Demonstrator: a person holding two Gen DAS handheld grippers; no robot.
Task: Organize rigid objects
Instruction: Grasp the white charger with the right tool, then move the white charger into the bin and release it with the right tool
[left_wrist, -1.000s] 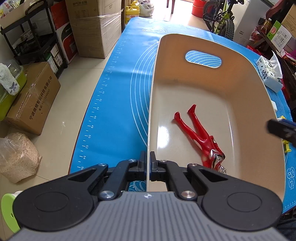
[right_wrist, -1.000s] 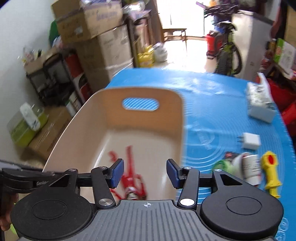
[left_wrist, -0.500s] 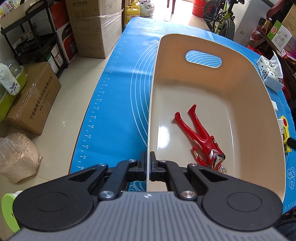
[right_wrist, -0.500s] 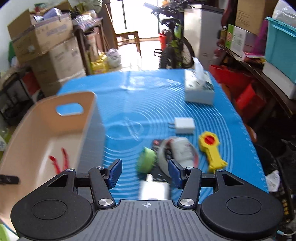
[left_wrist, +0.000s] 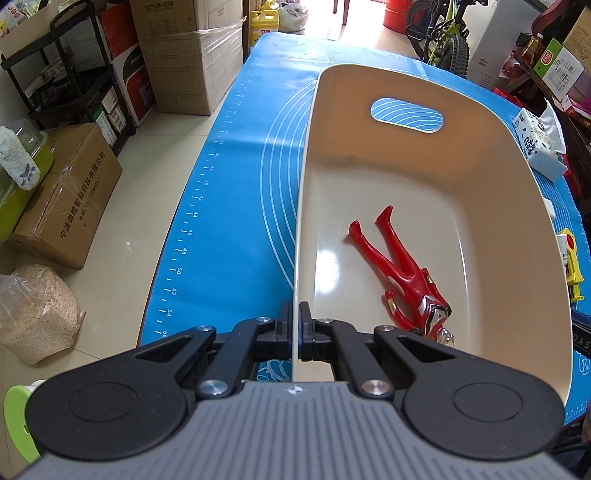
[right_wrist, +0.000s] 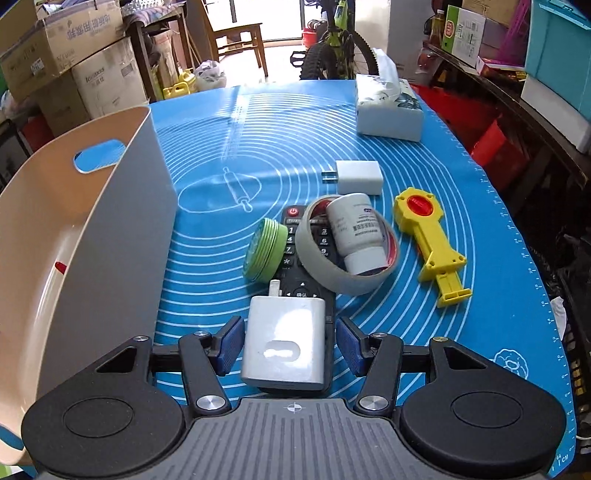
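While the left hand-held gripper clamps the beige bin's rim, the right hand-held gripper stands open astride the white charger.

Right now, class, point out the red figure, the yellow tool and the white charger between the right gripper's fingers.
red figure (left_wrist: 400, 275), left wrist view, on its torso.
yellow tool (right_wrist: 430, 236), right wrist view, on its shaft.
white charger (right_wrist: 284, 341), right wrist view, on its top face.
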